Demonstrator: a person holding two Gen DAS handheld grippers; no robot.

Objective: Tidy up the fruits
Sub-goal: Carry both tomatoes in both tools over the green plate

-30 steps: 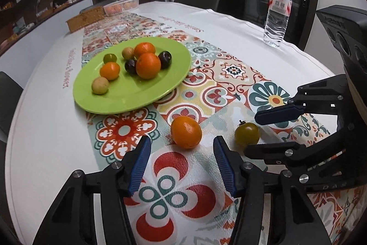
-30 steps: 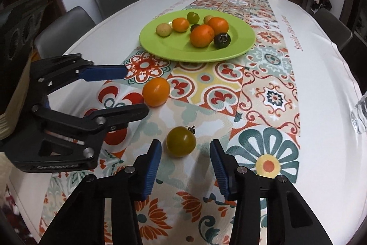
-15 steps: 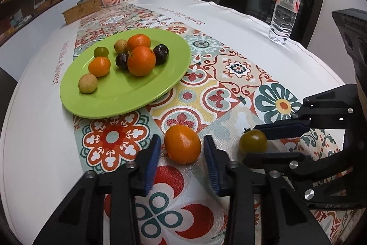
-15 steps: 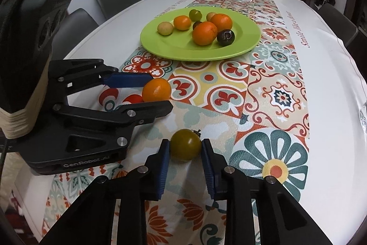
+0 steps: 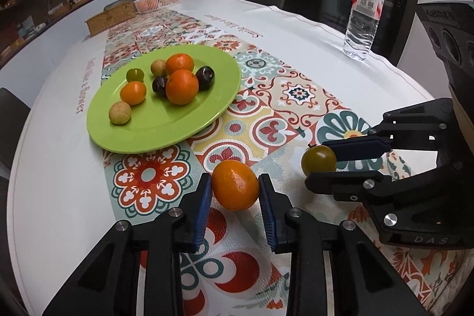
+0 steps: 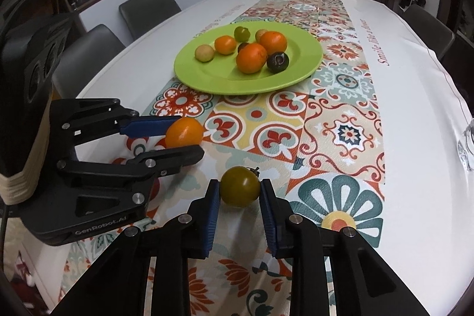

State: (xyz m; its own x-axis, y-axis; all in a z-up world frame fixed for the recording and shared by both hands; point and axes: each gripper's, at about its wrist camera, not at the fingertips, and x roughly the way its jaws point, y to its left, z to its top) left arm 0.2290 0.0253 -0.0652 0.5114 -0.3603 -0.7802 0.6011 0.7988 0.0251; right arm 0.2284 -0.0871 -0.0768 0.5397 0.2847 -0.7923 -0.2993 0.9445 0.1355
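Dark chairs stand around the worktop [image 5: 311, 28], where a green plate [image 5: 142, 135] carries eight fruits. Only the left view shows the water bottle [image 5: 363, 11] whole; the right view cuts it off. Left tongs [image 5: 235, 191] have just closed on the orange [image 5: 235, 185], right tongs [image 6: 240, 191] on the green tomato [image 6: 240, 185], both fruits low over the patterned cloth.

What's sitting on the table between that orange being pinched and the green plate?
Nothing: only bare patterned runner lies between the orange and the green plate, clearest in the left wrist view.
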